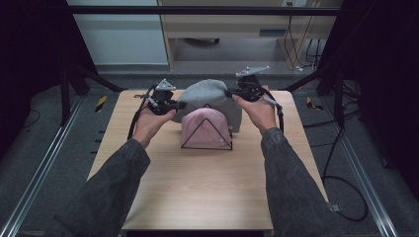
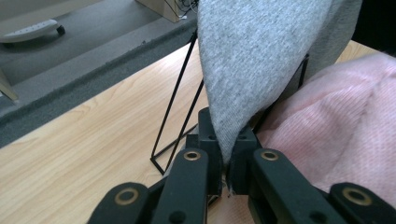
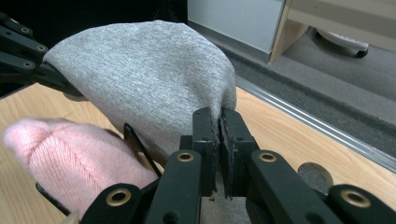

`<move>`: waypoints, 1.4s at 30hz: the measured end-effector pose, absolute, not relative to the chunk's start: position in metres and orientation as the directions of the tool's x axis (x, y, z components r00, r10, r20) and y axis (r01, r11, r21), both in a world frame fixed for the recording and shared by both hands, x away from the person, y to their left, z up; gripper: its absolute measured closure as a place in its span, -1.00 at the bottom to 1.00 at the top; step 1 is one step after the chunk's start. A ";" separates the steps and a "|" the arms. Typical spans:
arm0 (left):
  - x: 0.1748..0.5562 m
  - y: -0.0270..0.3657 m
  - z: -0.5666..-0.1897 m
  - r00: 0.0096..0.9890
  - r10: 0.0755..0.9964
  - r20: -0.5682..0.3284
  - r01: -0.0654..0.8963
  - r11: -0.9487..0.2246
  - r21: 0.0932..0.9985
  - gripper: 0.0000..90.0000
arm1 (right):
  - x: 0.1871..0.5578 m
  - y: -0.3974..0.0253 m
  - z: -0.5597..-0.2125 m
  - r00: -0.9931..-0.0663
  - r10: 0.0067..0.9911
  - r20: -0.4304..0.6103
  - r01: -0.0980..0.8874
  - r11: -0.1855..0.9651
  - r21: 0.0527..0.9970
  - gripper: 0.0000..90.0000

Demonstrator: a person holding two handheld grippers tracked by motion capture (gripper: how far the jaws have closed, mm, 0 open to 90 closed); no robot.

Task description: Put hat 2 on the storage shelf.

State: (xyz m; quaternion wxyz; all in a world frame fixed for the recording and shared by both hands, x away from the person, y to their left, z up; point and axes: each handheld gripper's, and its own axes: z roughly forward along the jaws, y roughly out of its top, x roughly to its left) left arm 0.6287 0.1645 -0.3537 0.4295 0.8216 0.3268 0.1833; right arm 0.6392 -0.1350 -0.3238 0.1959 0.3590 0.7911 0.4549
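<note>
The grey hat (image 1: 210,96) hides the back of the black wire stand (image 1: 206,129) and the pink hat (image 1: 205,129) covers most of its frame, while the hem pinched in both grippers' jaws is out of sight and the forearms run off the bottom edge.

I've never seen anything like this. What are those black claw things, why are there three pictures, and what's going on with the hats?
A person sits at a wooden table holding a hand-operated two-jaw gripper in each hand. The high view looks down from above; the other two come from cameras riding on each gripper, looking along its black jaws. The left gripper and the right gripper each pinch an edge of a grey knit hat, holding it up between them. In front of it, a pink knit hat sits on a black wire stand.
</note>
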 end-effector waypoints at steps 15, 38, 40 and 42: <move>0.633 0.168 -0.379 0.709 0.705 -0.017 0.424 -0.407 0.809 0.92 | 0.637 -0.130 -0.343 -0.665 0.746 0.026 0.424 0.348 0.836 0.91; 0.635 0.171 -0.400 0.699 0.714 -0.035 0.463 -0.414 0.784 0.91 | 0.634 -0.125 -0.355 -0.661 0.749 0.034 0.452 0.362 0.815 0.90; 0.635 0.170 -0.401 0.698 0.716 -0.035 0.464 -0.413 0.783 0.91 | 0.633 -0.122 -0.354 -0.664 0.747 0.018 0.443 0.374 0.815 0.89; 0.635 0.170 -0.401 0.696 0.717 -0.036 0.465 -0.413 0.783 0.91 | 0.632 -0.122 -0.353 -0.654 0.756 0.009 0.444 0.375 0.814 0.89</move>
